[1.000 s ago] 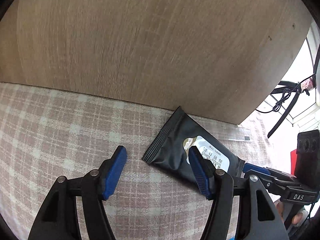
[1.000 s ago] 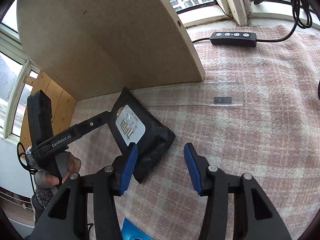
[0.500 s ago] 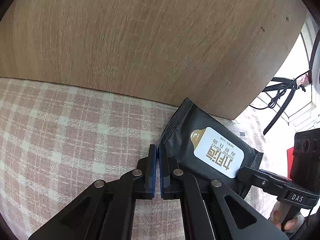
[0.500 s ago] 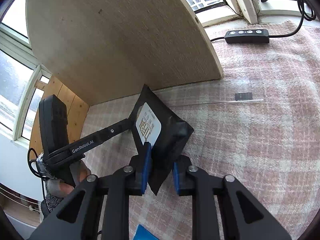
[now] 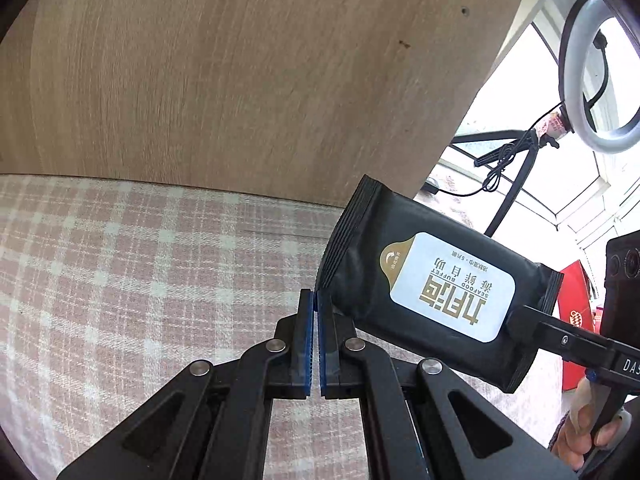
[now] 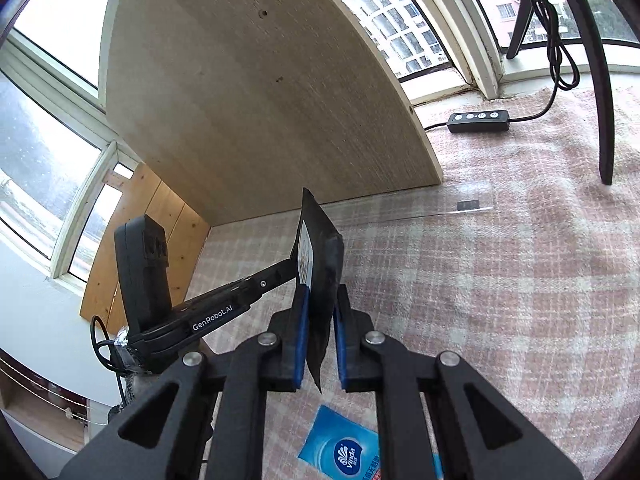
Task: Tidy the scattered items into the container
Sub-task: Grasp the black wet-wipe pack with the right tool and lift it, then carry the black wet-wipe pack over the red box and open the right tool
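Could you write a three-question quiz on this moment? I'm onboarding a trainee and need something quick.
1. True or false: the black wet-wipe pouch with the white label lies flat on the pink plaid cloth.
2. Which tool grips the pouch at both ends?
A. only the left tool
B. only the right tool
C. each tool grips one end
3. Fill in: below the right tool lies a blue ____ pack with the Vinda logo.

Key
1. False: it is lifted, held upright between the tools.
2. C
3. tissue
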Demonstrator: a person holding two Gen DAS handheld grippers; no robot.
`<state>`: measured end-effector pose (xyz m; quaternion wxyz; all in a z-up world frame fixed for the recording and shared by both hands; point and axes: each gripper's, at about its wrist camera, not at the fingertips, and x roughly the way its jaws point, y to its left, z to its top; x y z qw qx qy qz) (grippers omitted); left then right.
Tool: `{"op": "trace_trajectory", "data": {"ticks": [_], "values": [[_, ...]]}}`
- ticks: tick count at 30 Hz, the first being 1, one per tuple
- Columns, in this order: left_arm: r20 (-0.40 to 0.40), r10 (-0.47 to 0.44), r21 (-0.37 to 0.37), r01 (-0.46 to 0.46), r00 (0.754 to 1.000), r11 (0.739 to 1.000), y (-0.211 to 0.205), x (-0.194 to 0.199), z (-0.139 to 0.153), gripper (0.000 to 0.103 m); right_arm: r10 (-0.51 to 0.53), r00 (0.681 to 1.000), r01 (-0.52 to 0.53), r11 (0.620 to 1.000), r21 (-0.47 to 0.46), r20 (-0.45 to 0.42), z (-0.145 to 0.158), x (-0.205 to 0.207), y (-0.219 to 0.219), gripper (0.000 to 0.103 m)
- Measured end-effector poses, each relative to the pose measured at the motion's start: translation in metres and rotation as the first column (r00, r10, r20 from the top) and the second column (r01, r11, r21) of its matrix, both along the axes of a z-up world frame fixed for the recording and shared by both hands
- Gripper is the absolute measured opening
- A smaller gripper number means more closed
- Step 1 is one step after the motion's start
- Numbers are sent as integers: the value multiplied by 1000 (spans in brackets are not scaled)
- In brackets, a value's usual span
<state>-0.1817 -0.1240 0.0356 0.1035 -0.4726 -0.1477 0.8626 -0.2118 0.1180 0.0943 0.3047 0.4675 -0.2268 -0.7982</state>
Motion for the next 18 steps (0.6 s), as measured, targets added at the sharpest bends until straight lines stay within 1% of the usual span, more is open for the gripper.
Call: {"op": "trace_trajectory", "data": {"ticks": [4, 8, 11, 14, 18], "values": [[-51, -46, -10, 45, 998, 999, 26, 30, 36, 1, -20, 999, 20, 1000, 2, -47, 26, 40, 24, 12], [-106, -114, -39, 110, 988, 993, 60, 72, 71, 1, -61, 993, 64, 998, 21, -97, 53, 80, 53, 12], [-137, -172, -55, 166, 976, 985, 104, 90, 96, 1, -101, 986, 106, 994, 25, -136, 76, 111, 80, 11], [-167, -233, -74, 224, 958, 972, 148, 105, 116, 1, -141, 974, 150, 988, 41, -179, 97, 144, 111, 12], [-198, -304, -81, 294, 932, 952, 212, 110, 141, 1, -201, 956, 219, 974, 63, -215, 119, 185, 158, 12]]}}
